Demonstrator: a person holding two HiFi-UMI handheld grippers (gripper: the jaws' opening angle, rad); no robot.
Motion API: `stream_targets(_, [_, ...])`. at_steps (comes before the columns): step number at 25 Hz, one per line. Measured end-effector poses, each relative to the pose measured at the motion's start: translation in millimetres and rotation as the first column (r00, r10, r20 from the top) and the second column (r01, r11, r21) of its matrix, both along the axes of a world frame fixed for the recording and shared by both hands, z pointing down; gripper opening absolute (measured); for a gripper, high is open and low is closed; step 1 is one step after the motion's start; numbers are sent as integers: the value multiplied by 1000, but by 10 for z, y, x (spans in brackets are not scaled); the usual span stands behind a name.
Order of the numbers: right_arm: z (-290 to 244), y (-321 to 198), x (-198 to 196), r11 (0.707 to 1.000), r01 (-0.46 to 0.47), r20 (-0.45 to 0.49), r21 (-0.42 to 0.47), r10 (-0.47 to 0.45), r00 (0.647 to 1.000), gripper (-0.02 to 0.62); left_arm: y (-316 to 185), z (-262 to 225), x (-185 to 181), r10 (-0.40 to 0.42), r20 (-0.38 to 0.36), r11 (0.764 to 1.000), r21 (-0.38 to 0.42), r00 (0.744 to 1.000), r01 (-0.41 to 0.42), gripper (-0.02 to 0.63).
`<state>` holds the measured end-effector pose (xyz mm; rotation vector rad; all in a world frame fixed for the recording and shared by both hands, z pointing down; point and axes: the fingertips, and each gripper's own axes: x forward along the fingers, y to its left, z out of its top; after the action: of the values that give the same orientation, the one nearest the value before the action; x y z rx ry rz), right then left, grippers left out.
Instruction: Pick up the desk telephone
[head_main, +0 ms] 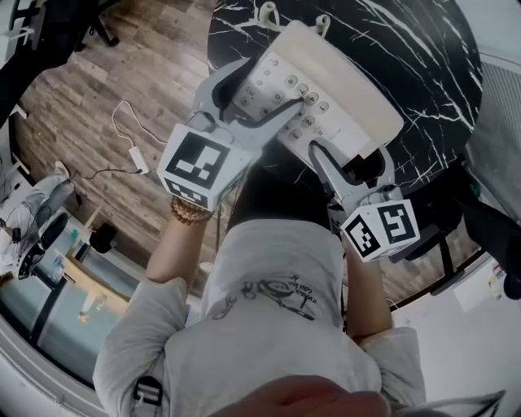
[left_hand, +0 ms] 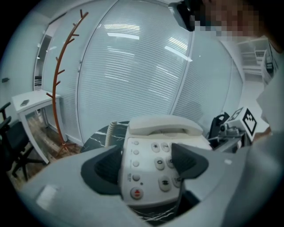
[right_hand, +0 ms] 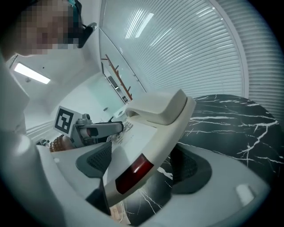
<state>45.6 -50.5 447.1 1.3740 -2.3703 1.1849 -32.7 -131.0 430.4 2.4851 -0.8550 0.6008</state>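
Pinches desk telephone [head_main: 342, 81] in left gripper [head_main: 273, 88] and right gripper [head_main: 350, 159] jaws; keypad up, handset edge away, long axis slanting upper left to lower right.

Under my hands, the round black marble table [head_main: 423, 73] fills the upper right of the head view. A pale coiled cord [head_main: 267, 12] lies at its top edge.

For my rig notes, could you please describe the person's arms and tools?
The left tool and right tool are pale grey with dark ribbed pads; each carries a white cube with black square markers. Short grey sleeves; beaded bracelet on left wrist.
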Motion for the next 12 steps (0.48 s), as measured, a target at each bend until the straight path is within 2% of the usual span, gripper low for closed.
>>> stream_targets(12, [-963,310,129,999,7,-18,54,-6,1000,414,375,-992,84,-43,-23,998,55,999,44,356])
